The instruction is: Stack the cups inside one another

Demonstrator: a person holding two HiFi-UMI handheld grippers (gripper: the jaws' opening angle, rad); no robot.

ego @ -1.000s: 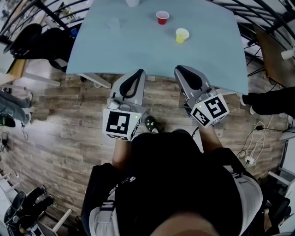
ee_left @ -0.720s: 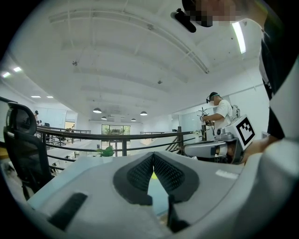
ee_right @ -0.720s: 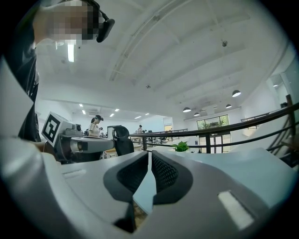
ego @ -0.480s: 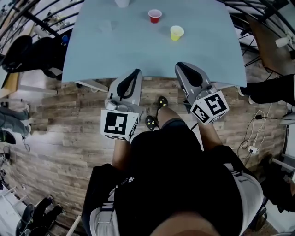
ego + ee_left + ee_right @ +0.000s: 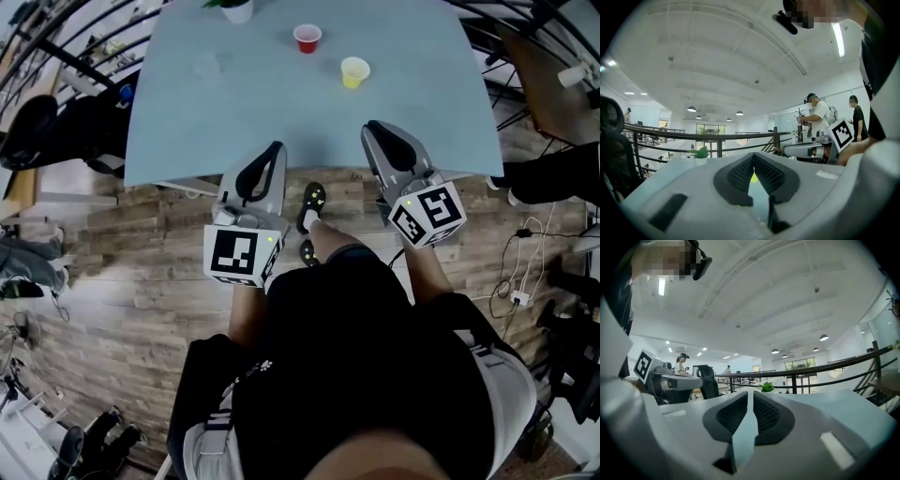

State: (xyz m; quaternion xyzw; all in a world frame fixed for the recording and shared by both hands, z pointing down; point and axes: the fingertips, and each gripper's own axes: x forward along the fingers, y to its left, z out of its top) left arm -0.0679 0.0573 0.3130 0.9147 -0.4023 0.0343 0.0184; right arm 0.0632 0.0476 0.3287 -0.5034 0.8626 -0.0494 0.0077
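Standing at the near side of a pale blue table (image 5: 281, 122) over a wooden floor (image 5: 141, 272), a gripper in each hand, both pointed level toward the far side. Holding the left gripper (image 5: 274, 148) with its pads pressed together at the tips and nothing pinched between them – confirmed in its own view (image 5: 753, 160), where only a sliver of the yellow cup (image 5: 753, 177) shows through the slit. Holding the right gripper (image 5: 373, 127) likewise closed down to a thin slit in its own view (image 5: 750, 397), with nothing in the grip. From the head view, seeing both tips overlap the table's near edge. Finding the cups well apart from both grippers, standing separately on the far half of the table, none nested: a red cup (image 5: 307, 37) upright and farthest back, the yellow cup (image 5: 354, 71) nearer and to its right, and a faint clear cup (image 5: 206, 66) off to the left. Noting a small potted plant (image 5: 236, 9) at the far edge – visible too beyond the jaws in both gripper views (image 5: 701, 152) (image 5: 766, 387).
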